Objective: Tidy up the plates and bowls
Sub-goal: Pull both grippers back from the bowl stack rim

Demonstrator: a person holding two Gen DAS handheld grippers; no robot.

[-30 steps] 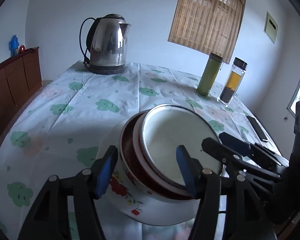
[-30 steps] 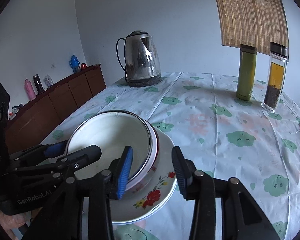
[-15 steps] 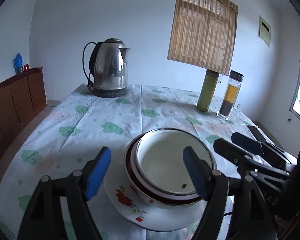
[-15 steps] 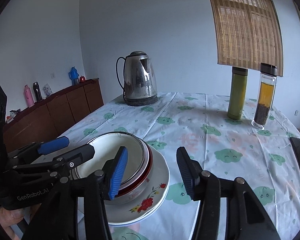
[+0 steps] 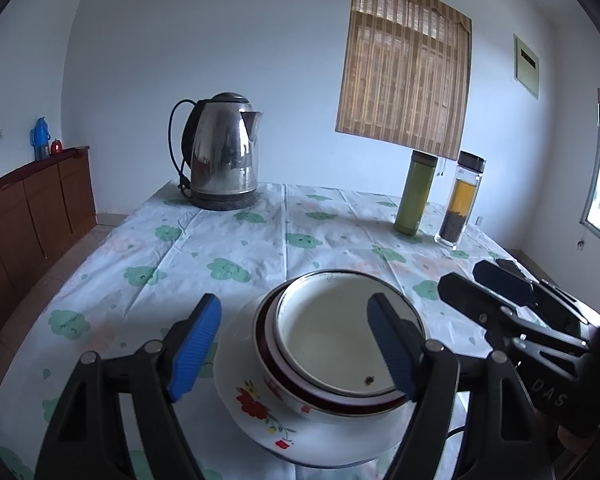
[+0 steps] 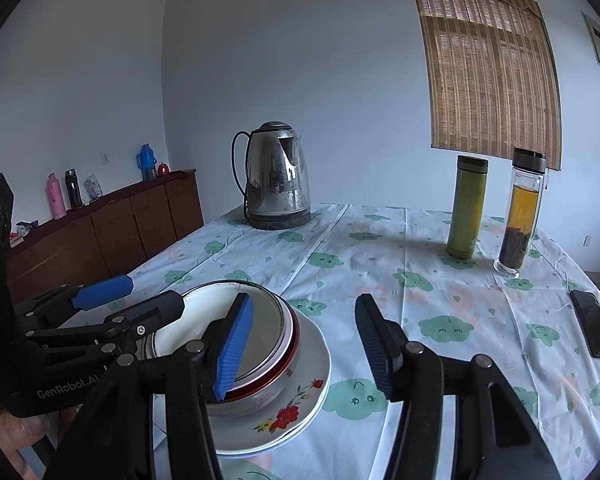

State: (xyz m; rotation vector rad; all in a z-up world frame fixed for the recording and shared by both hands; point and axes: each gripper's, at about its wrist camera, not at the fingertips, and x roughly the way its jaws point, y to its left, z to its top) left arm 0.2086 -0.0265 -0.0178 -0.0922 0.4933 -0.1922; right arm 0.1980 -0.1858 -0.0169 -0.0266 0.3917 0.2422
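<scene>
Both pairs of tongs are drawn back and raised from the stack since a second ago, when their pads were close against the bowls and the bowls were tipped; the bowls are now seen sitting level.

Two bowls are counted, nested: a white inner bowl (image 5: pixel 342 342) inside a red-rimmed outer bowl (image 5: pixel 300 390). They are set on a flowered plate (image 5: pixel 252 400); in the right wrist view a second plate edge (image 6: pixel 300 430) is glimpsed under it, so two plates are counted. One kettle (image 5: pixel 222 152), one green flask (image 5: pixel 416 192), one tea bottle (image 5: pixel 460 200) and one phone (image 6: pixel 592 322) are seen on the table (image 5: pixel 220 248).

The left tongs (image 5: pixel 296 346) are held spread wide, nothing pinched; the stack is seen between and beyond the two blue pads, untouched. The right tongs (image 6: pixel 304 350) are likewise spread and empty; the stack is placed to their left, the left pad (image 6: pixel 236 344) overlapping the bowls in view, though contact cannot be told. Each pair of tongs is seen from the other's camera, one on either side of the stack, near the front edge of the table.
</scene>
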